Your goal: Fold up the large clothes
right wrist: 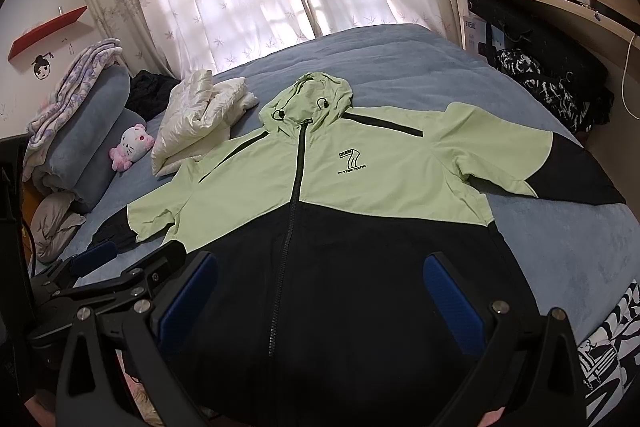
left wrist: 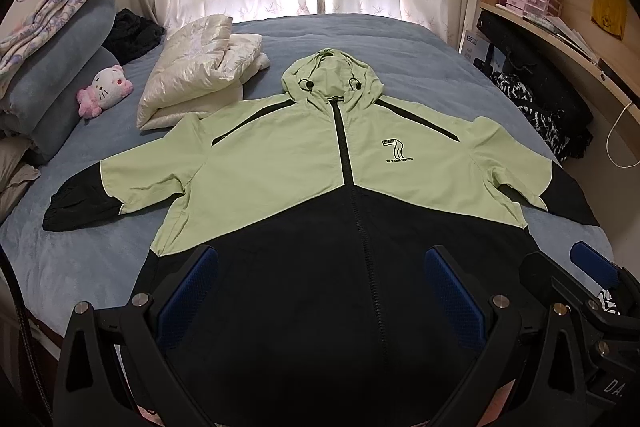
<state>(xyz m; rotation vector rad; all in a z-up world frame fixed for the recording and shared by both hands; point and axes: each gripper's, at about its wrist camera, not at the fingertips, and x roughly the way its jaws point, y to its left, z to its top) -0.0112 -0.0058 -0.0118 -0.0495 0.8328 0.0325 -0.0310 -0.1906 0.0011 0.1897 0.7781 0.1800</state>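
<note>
A hooded jacket [left wrist: 280, 163] [right wrist: 360, 179], light green above and black below, lies flat and zipped on the blue bed, front up, sleeves spread to both sides, hood toward the window. My left gripper [left wrist: 320, 267] hovers open above the black hem, nothing between its blue pads [left wrist: 188, 291]. My right gripper [right wrist: 320, 267] is also open over the hem, a little to the right of the left one, and empty. In the left wrist view the right gripper's finger [left wrist: 592, 263] shows at the right edge; in the right wrist view the left gripper's finger [right wrist: 96, 255] shows at the left.
A folded white padded garment [left wrist: 200, 75] lies left of the hood. A pink and white plush toy [left wrist: 106, 91], grey pillows [left wrist: 60, 67] and a dark garment [left wrist: 134, 35] sit at the bed's left. A wooden shelf and desk [left wrist: 560, 7] stand along the right, with black-and-white fabric [right wrist: 612, 347] nearby.
</note>
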